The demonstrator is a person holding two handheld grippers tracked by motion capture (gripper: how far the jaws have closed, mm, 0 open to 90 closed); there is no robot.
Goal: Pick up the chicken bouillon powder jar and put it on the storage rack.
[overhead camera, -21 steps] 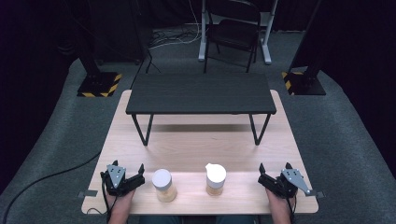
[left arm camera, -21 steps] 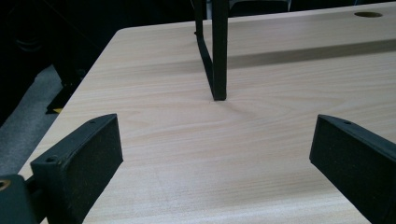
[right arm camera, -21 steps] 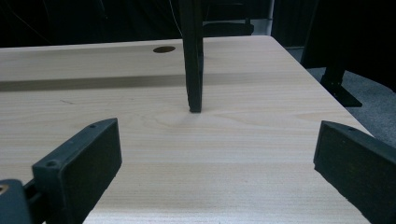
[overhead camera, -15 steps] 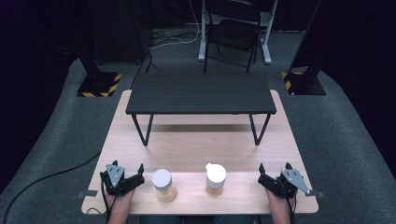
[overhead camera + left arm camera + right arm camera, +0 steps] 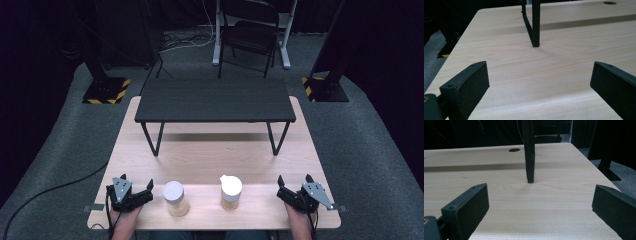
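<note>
We count two jars on the light wooden desk (image 5: pixel 210 160), side by side near its front edge: a white-lidded jar (image 5: pixel 175 198) on the left and a spouted-lid jar (image 5: pixel 231 191) on the right (both hold something tan). They stand apart from each other, between our two tools. Our left tool (image 5: pixel 141 191) rests just beside the white-lidded jar, without touching it; its jaws are spread wide and nothing sits between them. Our right tool (image 5: pixel 285 189) lies near the spouted-lid jar, a little farther off, and it is likewise released, with bare wood between its jaws. Behind the jars stands one small black table (image 5: pixel 215 99) on thin legs. From each gripper view we see one of those legs (image 5: pixel 535 23) ahead. On the floor beyond there is one folding chair (image 5: pixel 250 35).
</note>
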